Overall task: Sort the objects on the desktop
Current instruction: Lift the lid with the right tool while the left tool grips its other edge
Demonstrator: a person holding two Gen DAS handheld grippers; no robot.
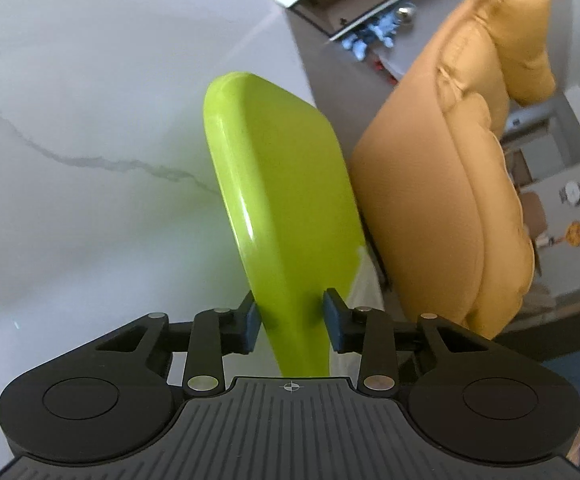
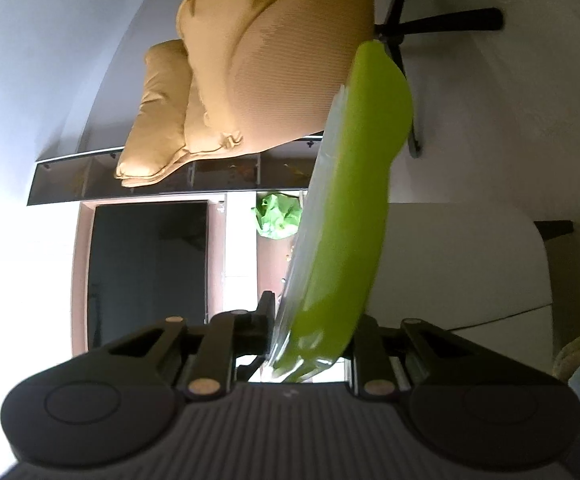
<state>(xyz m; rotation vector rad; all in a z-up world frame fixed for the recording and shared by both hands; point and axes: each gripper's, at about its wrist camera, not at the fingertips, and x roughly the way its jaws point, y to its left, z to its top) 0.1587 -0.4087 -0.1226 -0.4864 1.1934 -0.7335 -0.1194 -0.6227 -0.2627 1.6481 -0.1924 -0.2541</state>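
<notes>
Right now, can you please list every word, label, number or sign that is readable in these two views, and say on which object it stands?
No readable text anywhere.
Smooth lime-green plastic case: no print visible.
Round orange sticker on the grey background surface: too small and blurred to read.
Round white dial above it: markings too small to read.

The left gripper [image 1: 290, 320] points forward and downward. Its two black fingers with blue pads [image 1: 252, 326] stand narrowly apart, one on each side of a lime-green case [image 1: 274, 184], and both pads press against the case's sides, so it sits clamped between them. The linkage arms fold inward toward the middle.

The right gripper [image 2: 310, 340] points roughly level and is rolled onto its side, so the room appears turned in its view. Its jaws are drawn close together around the near end of the same green case, the left finger [image 2: 266, 312] lying against the case's clear edge. The right finger is mostly hidden behind the case.
</notes>
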